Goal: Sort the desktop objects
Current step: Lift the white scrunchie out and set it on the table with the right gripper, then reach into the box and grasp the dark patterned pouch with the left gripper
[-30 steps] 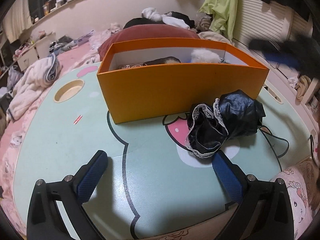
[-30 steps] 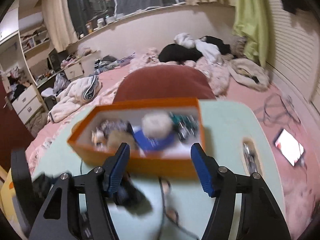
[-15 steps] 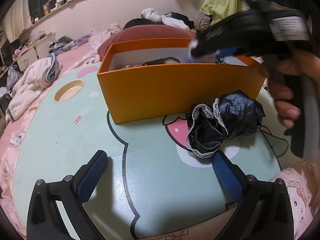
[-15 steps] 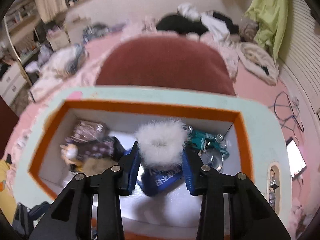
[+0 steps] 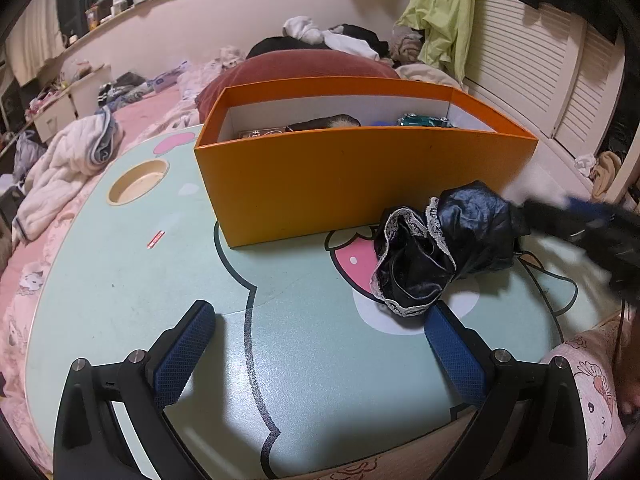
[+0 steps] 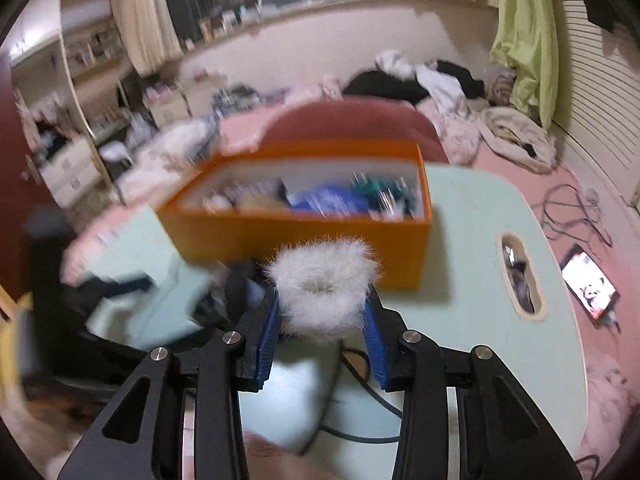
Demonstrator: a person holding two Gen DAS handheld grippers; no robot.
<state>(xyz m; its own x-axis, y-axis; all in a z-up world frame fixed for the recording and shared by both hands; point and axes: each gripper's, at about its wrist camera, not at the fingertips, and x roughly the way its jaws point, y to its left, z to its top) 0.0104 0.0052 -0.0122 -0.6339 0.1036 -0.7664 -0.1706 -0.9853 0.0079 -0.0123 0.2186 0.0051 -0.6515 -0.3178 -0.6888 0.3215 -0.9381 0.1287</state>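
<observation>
Right wrist view, right hand-held gripper [image 6: 322, 314] at lower centre, jaws easing open, pads gripping a white fluffy ring-shaped scrunchie [image 6: 322, 284], orange cardboard box [image 6: 304, 236] behind, left hand-held gripper [image 5: 320, 344] wide open, empty.

One orange box [image 5: 360, 176], one fluffy white scrunchie [image 6: 322, 286], one black lace-trimmed garment [image 5: 440, 248], perhaps five items inside the box.

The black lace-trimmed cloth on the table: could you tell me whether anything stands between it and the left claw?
Nothing visible does. The black lace-trimmed cloth lies on the table just beyond the open left claw, towards its right-hand finger; the orange box stands behind the cloth.
</observation>
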